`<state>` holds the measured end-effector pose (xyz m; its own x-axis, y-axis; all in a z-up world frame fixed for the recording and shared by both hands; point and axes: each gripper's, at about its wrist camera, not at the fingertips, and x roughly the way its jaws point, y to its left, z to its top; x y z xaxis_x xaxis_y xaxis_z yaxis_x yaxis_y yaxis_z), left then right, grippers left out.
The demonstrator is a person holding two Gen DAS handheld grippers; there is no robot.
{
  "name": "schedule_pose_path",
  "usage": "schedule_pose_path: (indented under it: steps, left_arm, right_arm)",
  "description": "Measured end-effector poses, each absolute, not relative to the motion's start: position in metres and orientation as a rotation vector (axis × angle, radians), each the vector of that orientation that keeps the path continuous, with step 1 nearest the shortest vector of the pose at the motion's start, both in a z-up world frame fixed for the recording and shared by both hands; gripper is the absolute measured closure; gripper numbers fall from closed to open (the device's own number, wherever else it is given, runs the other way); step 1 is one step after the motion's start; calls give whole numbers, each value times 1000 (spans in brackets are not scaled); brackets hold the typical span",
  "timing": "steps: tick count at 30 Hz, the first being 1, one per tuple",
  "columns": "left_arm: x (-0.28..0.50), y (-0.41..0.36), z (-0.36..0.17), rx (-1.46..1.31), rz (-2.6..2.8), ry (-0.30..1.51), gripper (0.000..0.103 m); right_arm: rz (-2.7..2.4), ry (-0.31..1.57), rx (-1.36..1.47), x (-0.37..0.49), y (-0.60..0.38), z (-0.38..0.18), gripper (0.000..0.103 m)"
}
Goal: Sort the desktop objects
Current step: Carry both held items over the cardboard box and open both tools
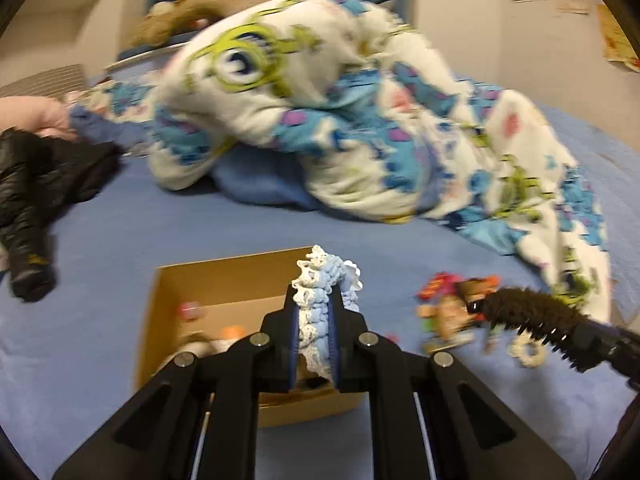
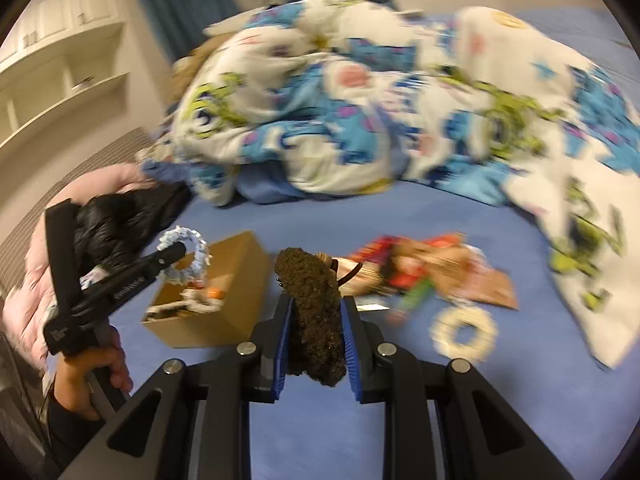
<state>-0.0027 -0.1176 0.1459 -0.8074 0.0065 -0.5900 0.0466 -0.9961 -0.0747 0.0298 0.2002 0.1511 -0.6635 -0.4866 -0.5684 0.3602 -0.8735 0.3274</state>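
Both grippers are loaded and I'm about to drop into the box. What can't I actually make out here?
- Cardboard box contents: left wrist view, hidden behind the left gripper and its blue-white scrunchie; blurred in the right wrist view.
- Packet pile: motion-blurred in both views, labels unreadable.
- Brown fuzzy item in the right gripper: identity unclear.
- White ring: smeared.

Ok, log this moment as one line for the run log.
left gripper: shut on blue-white scrunchie, over cardboard box | right gripper: shut on brown scrunchie | cream scrunchie: on bed
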Motion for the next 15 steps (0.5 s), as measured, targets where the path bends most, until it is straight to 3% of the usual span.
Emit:
schedule_pose_path:
  steps: [15]
  left_arm:
    - [-6,-175,97,1077,-2783,152,90]
  right_arm:
    - [-2262,-145,995,-29,15,122,79]
